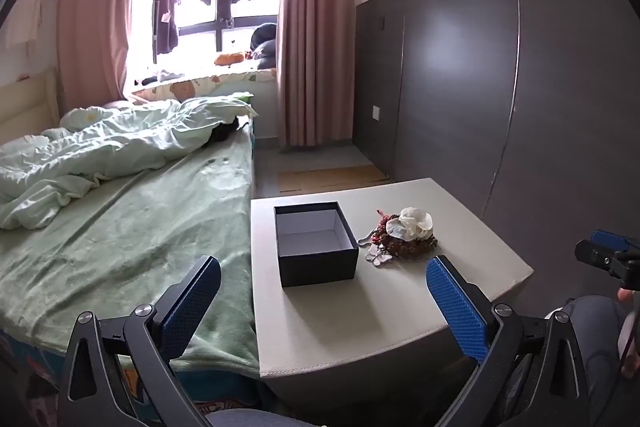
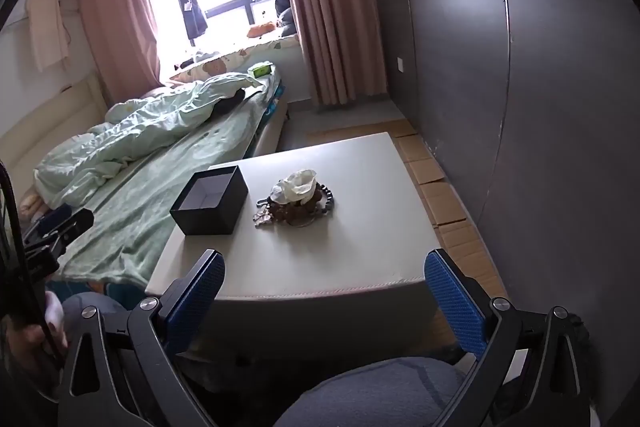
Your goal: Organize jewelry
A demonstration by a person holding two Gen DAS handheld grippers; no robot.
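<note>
An open dark blue box (image 1: pixel 316 245) with a pale empty inside stands on a white low table (image 1: pixel 360 315). To its right lies a heap of jewelry (image 1: pixel 400 239): brown and red bead strings, a silver chain, and a cream flower piece on top. My left gripper (image 1: pixel 324 303) is open and empty, held back above the table's near edge. In the right wrist view the box (image 2: pixel 210 201) and the jewelry heap (image 2: pixel 296 201) sit on the table (image 2: pixel 360 247). My right gripper (image 2: pixel 324 299) is open and empty, above the near edge.
A bed (image 1: pixel 120 227) with a green sheet and crumpled duvet runs along the table's left side. A dark grey wardrobe wall (image 1: pixel 520 87) stands to the right. Cardboard sheets (image 2: pixel 436 187) lie on the floor between table and wall. My knee (image 2: pixel 380 391) is below the right gripper.
</note>
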